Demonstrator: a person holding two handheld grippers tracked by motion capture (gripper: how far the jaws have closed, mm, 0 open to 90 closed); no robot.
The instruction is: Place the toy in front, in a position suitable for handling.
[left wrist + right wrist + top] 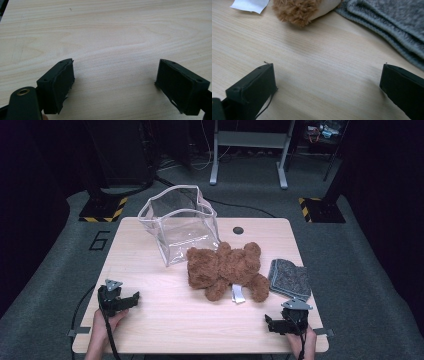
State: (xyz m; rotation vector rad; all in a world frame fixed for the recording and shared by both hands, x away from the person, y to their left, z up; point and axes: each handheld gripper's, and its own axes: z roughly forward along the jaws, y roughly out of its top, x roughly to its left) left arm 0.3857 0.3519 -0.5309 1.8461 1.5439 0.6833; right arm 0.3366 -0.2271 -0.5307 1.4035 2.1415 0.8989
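A brown teddy bear lies face down in the middle of the wooden table, with a white tag at its near side. Behind it stands a clear plastic bag, tipped with its mouth up. A folded grey cloth lies to the bear's right. My left gripper rests open at the near left, its jaws wide over bare wood. My right gripper sits open at the near right edge. In the right gripper view the bear's foot, the tag and the cloth lie ahead of its empty jaws.
A round cable hole sits near the table's far edge. Beyond the table are the legs of a grey desk frame and yellow-black striped bases on the carpet. Bare wood lies between the two grippers at the front.
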